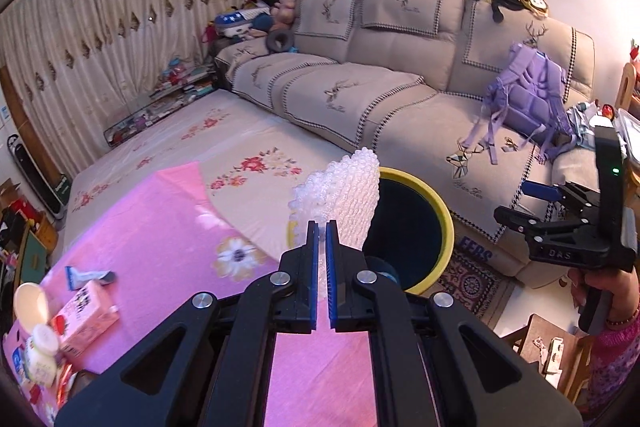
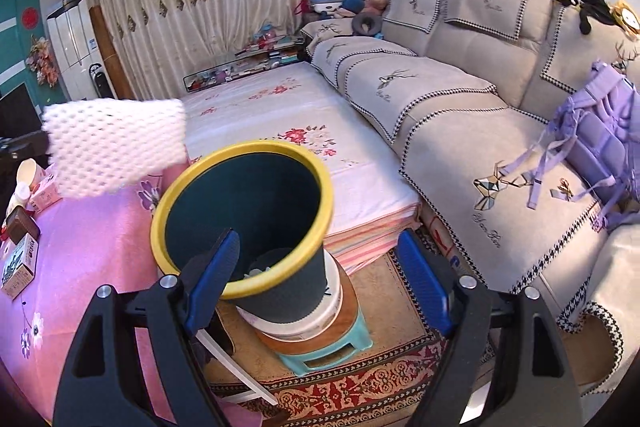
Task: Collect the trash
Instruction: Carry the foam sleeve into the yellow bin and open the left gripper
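Observation:
My left gripper [image 1: 322, 227] is shut on a white foam net sleeve [image 1: 344, 195], held up above the pink tablecloth, just left of the dark bin with a yellow rim [image 1: 416, 227]. In the right wrist view the same foam sleeve [image 2: 116, 147] hangs up and left of the bin [image 2: 244, 211], which stands on stacked stools. My right gripper [image 2: 320, 259] is open and empty, its fingers straddling the bin's near side. It also shows in the left wrist view [image 1: 568, 231] at the right edge.
A pink carton [image 1: 86, 315], small cups and boxes [image 2: 20, 263] lie on the pink tablecloth [image 1: 168, 227]. A beige sofa [image 1: 380, 87] with a purple backpack [image 1: 532, 99] stands behind. A patterned rug [image 2: 360, 379] lies below the bin.

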{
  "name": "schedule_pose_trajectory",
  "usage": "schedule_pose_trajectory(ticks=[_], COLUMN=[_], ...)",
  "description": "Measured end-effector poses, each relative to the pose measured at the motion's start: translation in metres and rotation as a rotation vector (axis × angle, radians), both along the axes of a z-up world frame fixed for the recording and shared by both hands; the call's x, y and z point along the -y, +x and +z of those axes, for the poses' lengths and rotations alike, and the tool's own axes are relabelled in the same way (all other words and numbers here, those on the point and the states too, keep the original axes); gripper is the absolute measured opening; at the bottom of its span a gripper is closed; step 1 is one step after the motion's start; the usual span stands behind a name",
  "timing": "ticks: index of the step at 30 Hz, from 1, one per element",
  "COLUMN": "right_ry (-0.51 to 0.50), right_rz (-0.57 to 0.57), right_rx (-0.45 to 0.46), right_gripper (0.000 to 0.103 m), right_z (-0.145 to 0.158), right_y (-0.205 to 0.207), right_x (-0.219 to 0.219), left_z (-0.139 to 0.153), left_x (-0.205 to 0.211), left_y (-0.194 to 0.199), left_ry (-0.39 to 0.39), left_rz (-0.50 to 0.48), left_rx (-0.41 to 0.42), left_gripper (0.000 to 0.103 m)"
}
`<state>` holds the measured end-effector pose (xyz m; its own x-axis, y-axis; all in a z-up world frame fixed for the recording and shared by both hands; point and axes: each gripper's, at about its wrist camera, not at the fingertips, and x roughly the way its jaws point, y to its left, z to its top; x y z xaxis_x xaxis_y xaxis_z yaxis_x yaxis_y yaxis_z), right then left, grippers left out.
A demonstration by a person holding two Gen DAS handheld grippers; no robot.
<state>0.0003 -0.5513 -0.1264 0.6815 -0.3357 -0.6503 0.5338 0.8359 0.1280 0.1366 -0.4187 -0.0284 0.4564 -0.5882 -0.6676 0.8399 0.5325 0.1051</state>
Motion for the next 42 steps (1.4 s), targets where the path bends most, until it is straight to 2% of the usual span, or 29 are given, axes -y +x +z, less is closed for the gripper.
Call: schedule_pose_trajectory(ticks=[10, 17, 18, 19, 21, 23, 28, 32, 37, 42], right_ry=[0.041, 0.049, 0.049, 0.047, 0.045, 0.041, 0.026, 0.013, 0.014, 0.02], right_rz=[-0.059, -0.057, -0.055, -0.053, -0.048, -0.043, -0.024, 0.0, 0.051, 0.165], right_rx=[-0.002, 0.001, 0.001, 0.002, 0.002, 0.003, 0.009, 0.003, -0.005, -0.006], right_gripper=[0.077, 0.077, 0.077, 0.077, 0.077, 0.077, 0.078, 0.079, 0.08, 0.08], right_z=[-0.014, -0.017, -0.017, -0.017, -0.016, -0.014, -0.007, -0.003, -0.002, 0.0], right_y=[-0.021, -0.022, -0.022, -0.021, -0.02, -0.019, -0.016, -0.009, 0.005, 0.035], right_x=[0.026, 0.027, 0.027, 0.026, 0.024, 0.021, 0.01, -0.002, -0.018, -0.055], left_z=[-0.06, -0.082, -0.082, -0.081, -0.077, -0.069, -0.043, -0.022, -0.002, 0.015], left_x=[0.084, 0.094, 0.092, 0.086, 0.079, 0.071, 0.043, 0.002, -0.071, -0.161], left_y=[0.019, 0.028, 0.027, 0.025, 0.021, 0.016, 0.007, -0.002, -0.016, -0.033], left_ry=[0.108, 0.142, 0.141, 0.138, 0.128, 0.114, 0.052, -0.016, -0.077, -0.14], left_rz=[-0.038, -0.004, -0.001, -0.002, -0.003, -0.004, 0.013, 0.075, 0.205, 0.394], left_rx=[-0.077, -0.111, -0.105, -0.099, -0.083, -0.062, -0.055, -0.042, 0.006, 0.061], left_gripper=[0.005, 0.009, 0.013, 0.018, 0.039, 0.045, 0.045, 0.05, 0.058, 0.076])
